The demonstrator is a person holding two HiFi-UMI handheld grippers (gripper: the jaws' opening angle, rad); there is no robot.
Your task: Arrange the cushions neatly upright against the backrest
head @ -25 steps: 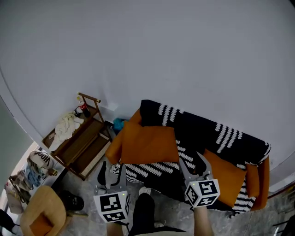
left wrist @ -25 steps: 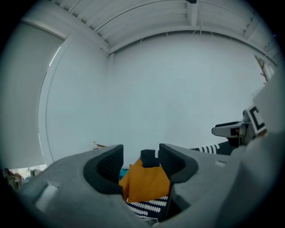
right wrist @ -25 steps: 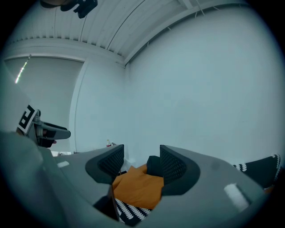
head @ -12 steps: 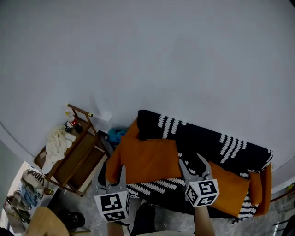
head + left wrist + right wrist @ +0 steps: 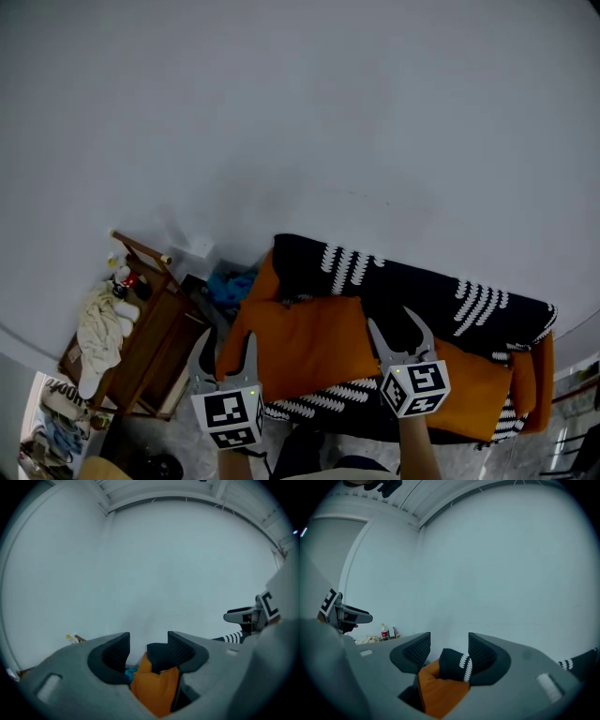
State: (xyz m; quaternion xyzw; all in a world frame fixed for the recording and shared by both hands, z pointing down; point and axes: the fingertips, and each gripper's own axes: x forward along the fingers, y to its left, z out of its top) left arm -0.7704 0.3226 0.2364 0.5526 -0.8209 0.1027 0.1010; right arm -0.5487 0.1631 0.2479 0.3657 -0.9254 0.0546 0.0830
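- Looking down from the head view, the orange-ended sofa (image 5: pixel 266 272) sits at five o'clock in the frame, against a plain white wall (image 5: pixel 300 112).
- A black fabric throw with white stripes (image 5: pixel 412 286) is draped along the sofa's back and seat.
- The large orange fabric cushion (image 5: pixel 300 339) sprawls over the sofa's left end at six o'clock. Its upper edge meets the striped throw, but whether it leans on the backrest I cannot tell.
- A second orange cushion (image 5: pixel 473 375) lies at four o'clock of the first, toward the sofa's right end, apart from it with dark throw showing between.
- The left gripper (image 5: pixel 225 349) hovers at seven o'clock, just off the big cushion's lower left corner. Its jaws are spread wide with nothing between the pads, and its own view shows orange fabric only beyond the gap.
- The right gripper (image 5: pixel 397 328) hangs at five o'clock, over the strip between the two cushions. Its jaws are likewise apart and empty, and its view shows striped throw and orange cushion past the pads, untouched.
- A brown wooden rack (image 5: pixel 155 328) stands at eight o'clock, left of the sofa, with a cream cloth (image 5: pixel 94 323) heaped on it.
- A teal bundle (image 5: pixel 230 284) is tucked between the rack and the sofa.
- A small bottle with a red label (image 5: pixel 384 632) shows at nine o'clock in the right gripper view.
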